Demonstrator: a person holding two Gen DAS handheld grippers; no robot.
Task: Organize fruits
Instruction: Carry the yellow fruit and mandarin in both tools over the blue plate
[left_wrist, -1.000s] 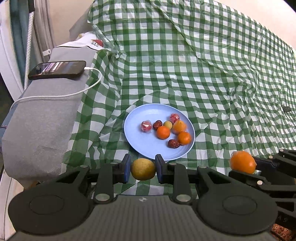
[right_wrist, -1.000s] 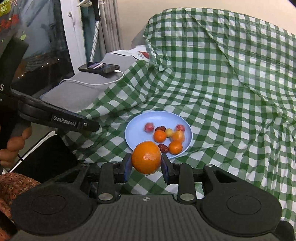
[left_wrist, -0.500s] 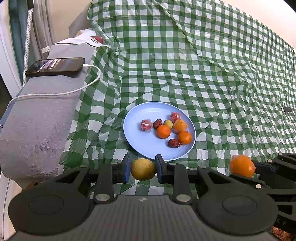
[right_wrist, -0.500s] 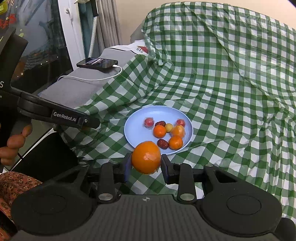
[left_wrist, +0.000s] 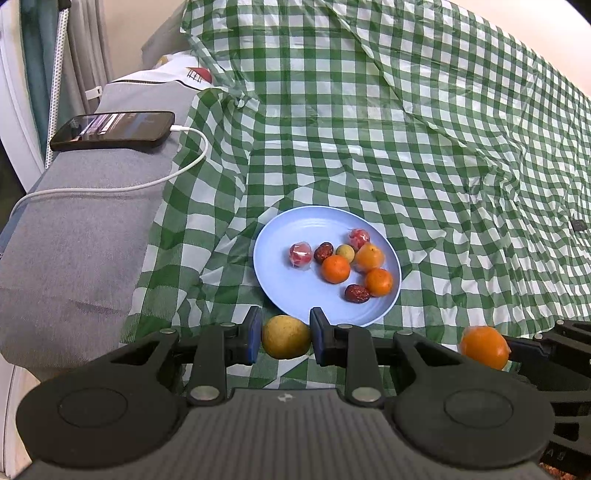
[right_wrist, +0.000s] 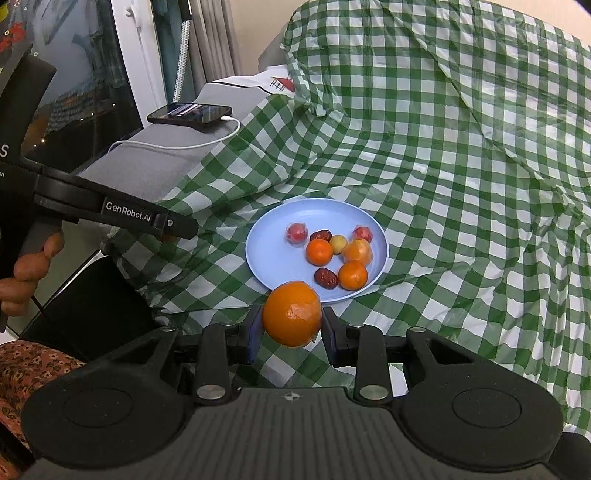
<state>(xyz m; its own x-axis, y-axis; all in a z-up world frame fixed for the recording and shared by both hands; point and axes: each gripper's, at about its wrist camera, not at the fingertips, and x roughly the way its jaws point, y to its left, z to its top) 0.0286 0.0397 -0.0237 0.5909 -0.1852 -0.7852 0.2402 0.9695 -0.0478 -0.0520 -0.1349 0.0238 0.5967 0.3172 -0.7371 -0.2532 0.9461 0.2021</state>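
My left tool (left_wrist: 285, 336) is closed on a round yellow-green fruit (left_wrist: 285, 336), pads pressed to its two sides. My right tool (right_wrist: 291, 325) grips a large round orange (right_wrist: 292, 314) the same way. Both fruits hang in the air at the near side of the round pale-blue plastic plate (left_wrist: 280, 273), which lies straight ahead of both tools on the green-and-white checked cloth (left_wrist: 406, 147). The left fruit sits just short of the plate's near rim; the orange overlaps that rim in the right view, so I judge the right tool slightly nearer. The plate holds three small oranges, two dark red dates, two wrapped red fruits and one small yellow fruit, clustered toward its right half. Its left half is bare, the likelier spot for setting these down.
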